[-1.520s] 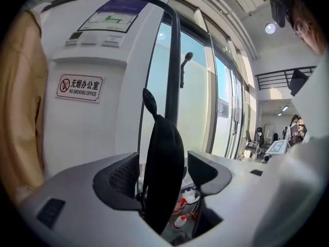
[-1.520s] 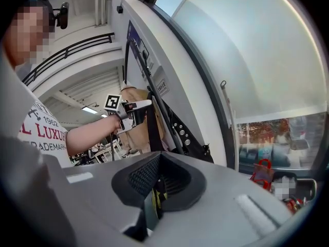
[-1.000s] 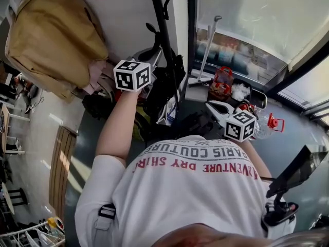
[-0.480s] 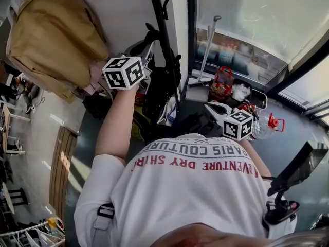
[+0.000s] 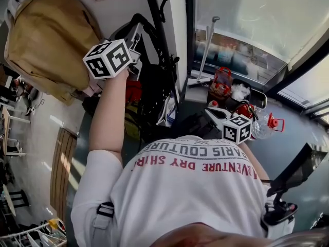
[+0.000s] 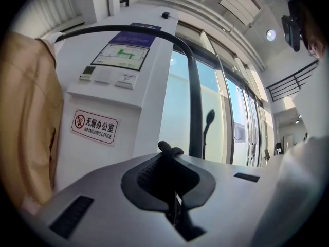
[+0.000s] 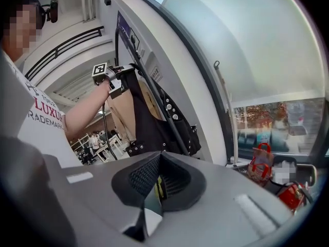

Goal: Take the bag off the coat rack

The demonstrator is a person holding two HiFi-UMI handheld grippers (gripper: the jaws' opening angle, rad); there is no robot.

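White office wall (image 6: 149, 117) beside glazing: black bag (image 7: 149, 122) on coat rack (image 5: 157, 30).
Bag hung long axis vertical, bottom down, against the pole; soft, metal-studded. Left gripper (image 6: 167, 151) clamped its thin strap (image 6: 194, 102); right gripper (image 7: 160, 161) closed, empty.

Head view down; both gripper views face coat rack (image 5: 155, 14).
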